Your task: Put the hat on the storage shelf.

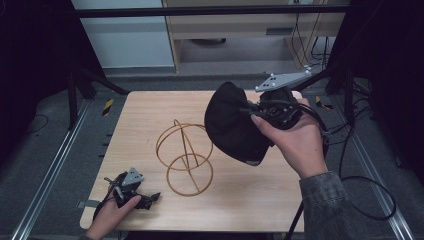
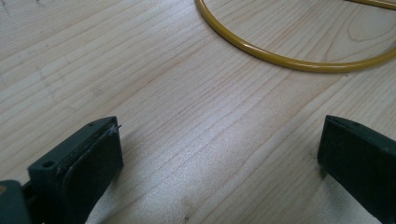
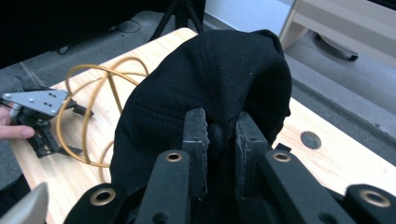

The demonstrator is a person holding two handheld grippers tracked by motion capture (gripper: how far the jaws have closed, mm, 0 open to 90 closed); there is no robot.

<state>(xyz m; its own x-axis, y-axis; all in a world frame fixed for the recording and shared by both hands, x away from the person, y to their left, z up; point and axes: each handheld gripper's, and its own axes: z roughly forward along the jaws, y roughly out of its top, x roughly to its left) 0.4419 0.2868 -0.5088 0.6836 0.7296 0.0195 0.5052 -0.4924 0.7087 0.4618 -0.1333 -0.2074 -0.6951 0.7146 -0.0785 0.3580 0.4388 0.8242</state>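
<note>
Dim room, dark curtains at both sides, pale cabinet at the far end; work is done on a light wooden table.

A black cap is held in the air over the right-centre of the table, just right of a yellow wire stand made of rings around a slanted rod. The cap is gripped by the right gripper: a fold of black cloth is pinched between its jaws, which are nearly closed on it. In the high view the cap is seen hanging tilted, its crown toward the far side, close to the stand's upper ring but not seated on it; contact with the wire cannot be told.

The left gripper is rested on the table at the near left corner, just left of the stand's base ring. Its jaws are spread wide, nothing between them but bare wood.

Step judged in hand: the cap is being carried to the stand to be hung over its top ring.

Next move, as judged: the cap's opening is to be turned down and left and lowered over the upper ring before the pinch is let go. The light stand may tip or slide, so its base could be steadied with the left gripper.
</note>
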